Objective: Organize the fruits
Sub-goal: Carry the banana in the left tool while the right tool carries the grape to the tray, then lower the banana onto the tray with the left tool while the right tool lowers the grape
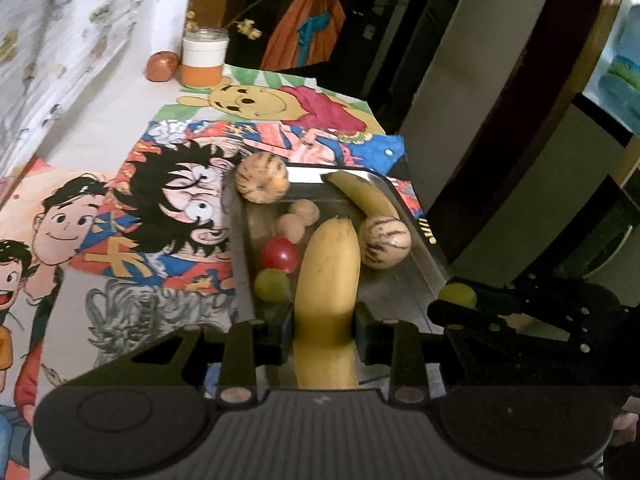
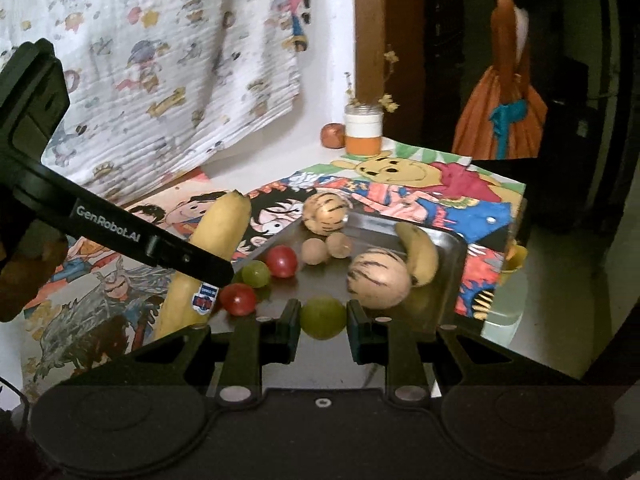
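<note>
In the left wrist view, the left gripper sits at the bottom centre of the frame, its jaws clamped on a large banana that runs up from between the fingers toward the middle of the frame. At the right edge of that view the right gripper pinches a green grape. In the right wrist view the same grape fills the gap between the right gripper's pads at lower centre, just above the near rim of the metal tray; the large banana stands tilted at centre left, gripped by the black fingers of the other tool.

The tray lies on cartoon-printed mats. Going left to right in the right wrist view, it holds 2 red cherry tomatoes, 1 loose green grape, 2 small brown round fruits, 2 striped pale melons and 1 smaller banana leaning at the right wall. The near tomato lies at the tray's left rim.

Counted: 2 bananas, 2 grapes, 2 tomatoes, 2 brown fruits, 2 melons. Behind, at upper centre, stand 1 orange-and-white jar and 1 reddish fruit beside it.
</note>
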Demonstrator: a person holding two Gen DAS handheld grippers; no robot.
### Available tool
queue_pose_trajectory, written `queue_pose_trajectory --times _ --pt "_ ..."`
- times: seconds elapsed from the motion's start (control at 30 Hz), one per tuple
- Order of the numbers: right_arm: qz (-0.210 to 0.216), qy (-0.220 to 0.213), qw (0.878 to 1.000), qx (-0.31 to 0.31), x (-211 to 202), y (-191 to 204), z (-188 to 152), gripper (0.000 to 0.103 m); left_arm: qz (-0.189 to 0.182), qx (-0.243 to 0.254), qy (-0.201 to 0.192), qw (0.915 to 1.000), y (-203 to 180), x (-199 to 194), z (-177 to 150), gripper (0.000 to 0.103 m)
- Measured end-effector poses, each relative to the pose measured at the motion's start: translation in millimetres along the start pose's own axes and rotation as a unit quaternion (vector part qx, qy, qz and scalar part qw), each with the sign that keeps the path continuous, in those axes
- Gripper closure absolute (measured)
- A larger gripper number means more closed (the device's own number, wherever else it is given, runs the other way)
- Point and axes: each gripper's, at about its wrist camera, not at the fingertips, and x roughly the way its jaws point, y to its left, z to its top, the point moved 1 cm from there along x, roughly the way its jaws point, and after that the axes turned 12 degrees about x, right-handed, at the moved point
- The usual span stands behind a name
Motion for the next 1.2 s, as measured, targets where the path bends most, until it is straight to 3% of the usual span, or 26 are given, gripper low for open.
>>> queue_pose_trajectory --times 0.67,1.2 --pt "-0.052 -0.032 0.997 0.042 -6 -15 -50 0.077 0.003 0.058 0.054 0.9969 -31 48 7 0.069" --pt "-0.089 -0.040 0.995 0.019 -3 -2 -67 0.076 0.031 0.074 0.039 0.9960 -42 54 0 0.069"
